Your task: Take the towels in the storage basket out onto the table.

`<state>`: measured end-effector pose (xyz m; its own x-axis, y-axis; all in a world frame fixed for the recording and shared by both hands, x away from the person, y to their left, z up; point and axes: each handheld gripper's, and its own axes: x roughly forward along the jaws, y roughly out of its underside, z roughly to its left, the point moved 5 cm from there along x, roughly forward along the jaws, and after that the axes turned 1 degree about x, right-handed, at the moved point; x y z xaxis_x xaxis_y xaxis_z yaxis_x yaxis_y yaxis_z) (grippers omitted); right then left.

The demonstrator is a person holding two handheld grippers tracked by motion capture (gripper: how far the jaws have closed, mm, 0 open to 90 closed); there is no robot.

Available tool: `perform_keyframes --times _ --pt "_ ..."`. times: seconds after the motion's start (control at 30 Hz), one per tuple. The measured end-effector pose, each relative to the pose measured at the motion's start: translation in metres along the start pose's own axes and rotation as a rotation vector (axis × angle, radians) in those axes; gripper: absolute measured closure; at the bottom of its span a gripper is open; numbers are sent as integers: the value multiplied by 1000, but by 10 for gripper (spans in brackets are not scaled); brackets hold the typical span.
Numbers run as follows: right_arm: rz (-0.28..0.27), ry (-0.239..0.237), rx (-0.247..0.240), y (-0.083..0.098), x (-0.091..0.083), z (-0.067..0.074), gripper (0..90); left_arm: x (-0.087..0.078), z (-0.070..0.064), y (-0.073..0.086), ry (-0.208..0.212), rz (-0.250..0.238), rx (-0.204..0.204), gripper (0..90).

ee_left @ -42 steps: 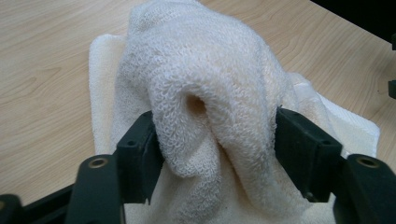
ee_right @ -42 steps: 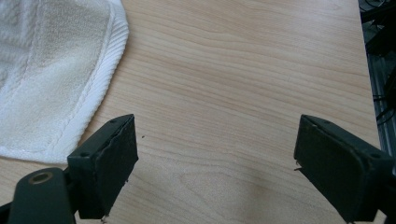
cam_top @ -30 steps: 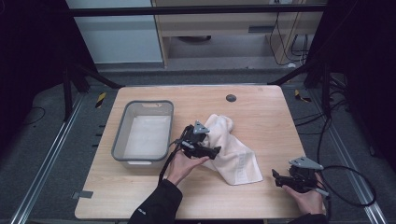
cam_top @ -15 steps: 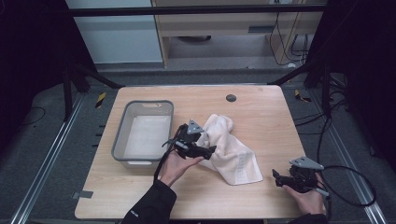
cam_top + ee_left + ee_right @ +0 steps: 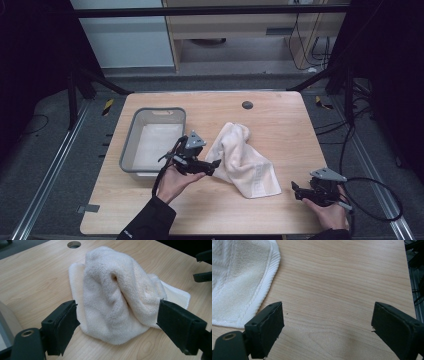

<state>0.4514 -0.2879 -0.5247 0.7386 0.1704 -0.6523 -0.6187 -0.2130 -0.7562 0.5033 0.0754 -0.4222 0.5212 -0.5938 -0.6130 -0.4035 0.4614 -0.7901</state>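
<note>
Hovering level beside crumpled towel (image 5: 242, 159): left gripper (image 5: 212, 166), jaws apart, empty; resting near table (image 5: 280, 112) edge: right gripper (image 5: 296, 190), jaws apart.

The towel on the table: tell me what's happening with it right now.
A person works at a wooden table with a gripper in each hand. The left gripper stands open beside the crumpled cream towel, its jaws wide and pointed at the cloth without pinching it. The right gripper rests open near the towel's flat corner, over bare wood. A grey bin sits to the left, with nothing seen inside.
</note>
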Motion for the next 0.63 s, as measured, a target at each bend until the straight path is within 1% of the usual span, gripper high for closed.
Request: perform_keyframes --times 0.07,0.1,0.17,0.23,0.27,0.4,0.43,0.5,0.57,0.63 --pt "0 0 0 0 0 0 108 -2 1 1 -3 1 2 165" --pt "2 -2 5 0 0 0 107 -7 2 6 -3 0 0 167" --pt "1 -4 12 0 0 0 106 -9 3 8 -6 -1 -2 171" --pt "3 -5 14 0 0 0 106 -17 6 15 -6 -5 -14 173" --pt "3 -5 14 0 0 0 106 -17 6 15 -6 -5 -14 175" --pt "2 -6 11 0 0 0 104 -27 9 27 -9 -4 -13 182" --pt "4 -6 13 1 0 1 101 -33 11 31 -10 -13 -21 184" --pt "5 -6 14 1 0 1 99 -35 12 33 -11 -16 -23 186" --pt "1 -7 21 0 -1 1 96 -43 16 39 -24 -20 -28 189" --pt "1 -8 19 1 0 1 95 -46 17 42 -27 -23 -33 192"
